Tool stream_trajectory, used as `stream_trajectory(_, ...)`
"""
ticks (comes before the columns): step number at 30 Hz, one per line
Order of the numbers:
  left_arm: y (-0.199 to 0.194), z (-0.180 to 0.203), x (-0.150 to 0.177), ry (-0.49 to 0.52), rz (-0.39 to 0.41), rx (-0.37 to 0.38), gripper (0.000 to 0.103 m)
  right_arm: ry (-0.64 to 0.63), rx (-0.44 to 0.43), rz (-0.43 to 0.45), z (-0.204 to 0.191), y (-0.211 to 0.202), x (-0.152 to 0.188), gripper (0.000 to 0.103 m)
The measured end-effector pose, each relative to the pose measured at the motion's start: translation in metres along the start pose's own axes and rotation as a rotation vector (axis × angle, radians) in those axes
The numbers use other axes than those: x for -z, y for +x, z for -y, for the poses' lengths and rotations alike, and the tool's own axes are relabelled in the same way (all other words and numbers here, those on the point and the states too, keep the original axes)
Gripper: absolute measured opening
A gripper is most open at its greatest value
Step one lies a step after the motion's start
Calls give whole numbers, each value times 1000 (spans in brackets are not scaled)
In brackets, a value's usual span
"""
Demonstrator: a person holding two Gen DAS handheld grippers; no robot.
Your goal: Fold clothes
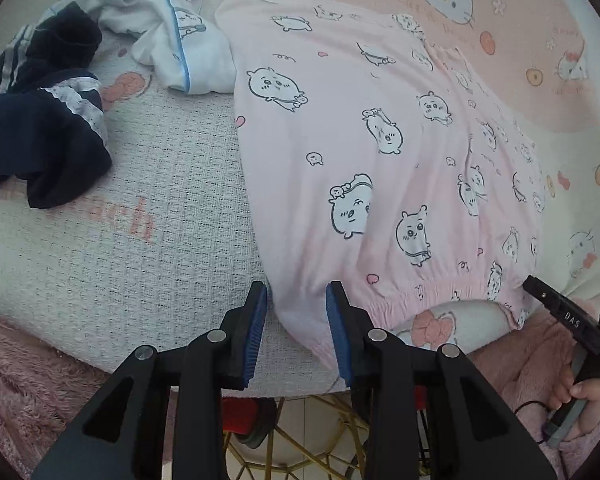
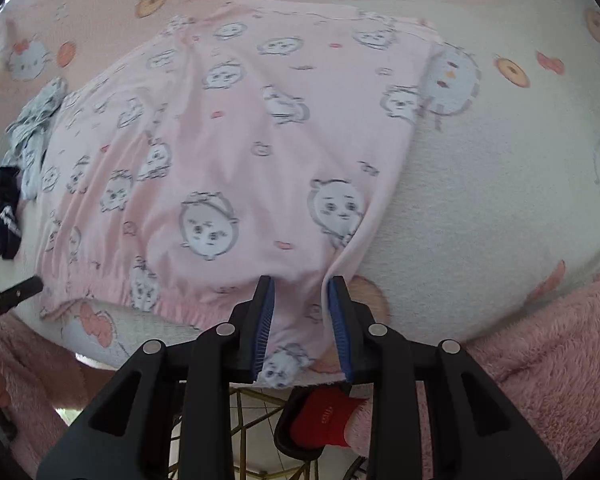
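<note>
A pink pyjama garment [image 1: 340, 120] printed with cartoon faces lies spread flat on the blanket, its elastic waistband toward me. My left gripper [image 1: 297, 292] stands open over the waistband's left corner. The cloth lies between the blue pads [image 1: 256, 328] without being pinched. In the right wrist view the same garment [image 2: 240, 140] fills the middle. My right gripper [image 2: 301, 284] is open over the right corner, where a raised fold of the hem touches the right pad [image 2: 338, 320]. The right gripper's body [image 1: 572, 320] shows at the left view's right edge, in a hand.
A dark navy garment [image 1: 40, 128] and a white one with blue piping [image 1: 172, 40] lie bunched at the left. The white and pink cartoon blanket [image 1: 120, 220] covers the surface; its near edge drops off just under both grippers. Fluffy pink sleeves [image 2: 540, 340] flank them.
</note>
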State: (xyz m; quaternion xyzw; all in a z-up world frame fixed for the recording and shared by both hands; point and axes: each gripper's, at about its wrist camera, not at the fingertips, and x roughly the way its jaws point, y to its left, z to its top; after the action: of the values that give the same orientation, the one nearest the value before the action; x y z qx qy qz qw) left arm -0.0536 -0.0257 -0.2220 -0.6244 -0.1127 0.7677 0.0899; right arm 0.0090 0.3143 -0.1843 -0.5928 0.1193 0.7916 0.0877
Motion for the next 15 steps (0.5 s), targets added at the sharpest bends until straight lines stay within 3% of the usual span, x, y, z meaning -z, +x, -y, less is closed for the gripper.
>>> stream_trajectory(3, -6, -7, -16, -33, 21, 61, 33, -40, -14, 22, -10, -6, -4, 28)
stream_trajectory(7, -11, -22, -47, -101, 43, 56, 33, 13, -45, 74, -7, -24, -17, 28)
stream_trajectory(12, -7, -34, -89, -85, 68, 110, 33, 25, -49, 182, 11, -59, -49, 30)
stream_trajectory(15, -1, -37, -117, -66, 108, 97, 33, 20, -48, 148, 22, -39, -73, 31)
